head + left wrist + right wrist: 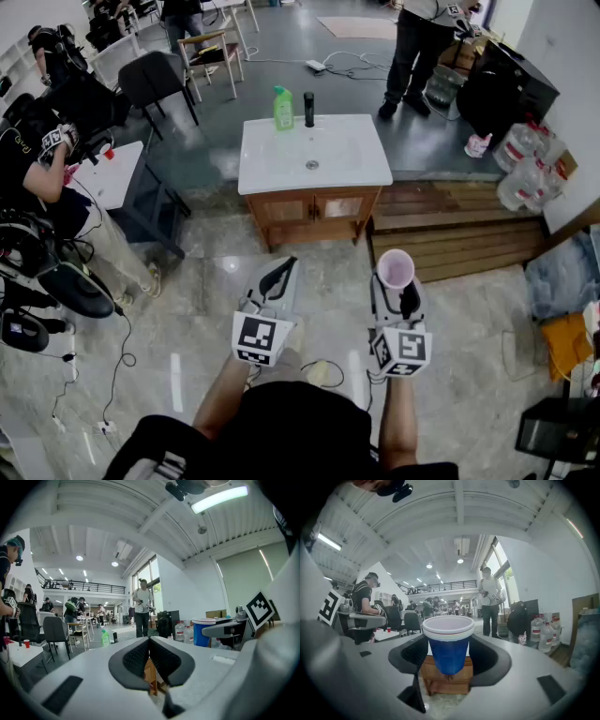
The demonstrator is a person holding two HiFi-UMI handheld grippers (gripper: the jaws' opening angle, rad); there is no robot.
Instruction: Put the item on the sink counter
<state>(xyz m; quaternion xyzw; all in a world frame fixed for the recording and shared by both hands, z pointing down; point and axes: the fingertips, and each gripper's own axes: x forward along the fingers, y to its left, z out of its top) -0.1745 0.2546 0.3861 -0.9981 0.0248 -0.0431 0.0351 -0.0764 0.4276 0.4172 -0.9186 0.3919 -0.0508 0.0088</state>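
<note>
Standing in right gripper (pixel 450 660): cup stack (pixel 449 641)

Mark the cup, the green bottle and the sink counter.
cup (pixel 449 654): right gripper view, blue side wall.
green bottle (pixel 283 112): head view, its body.
sink counter (pixel 267 164): head view, bare white top.

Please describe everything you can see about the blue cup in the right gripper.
The cup is blue outside with a white rim; several rims show, so it looks like stacked plastic cups. It stands upright, mouth up, held in the air between the black pads of the right gripper, short of the sink counter.
</note>
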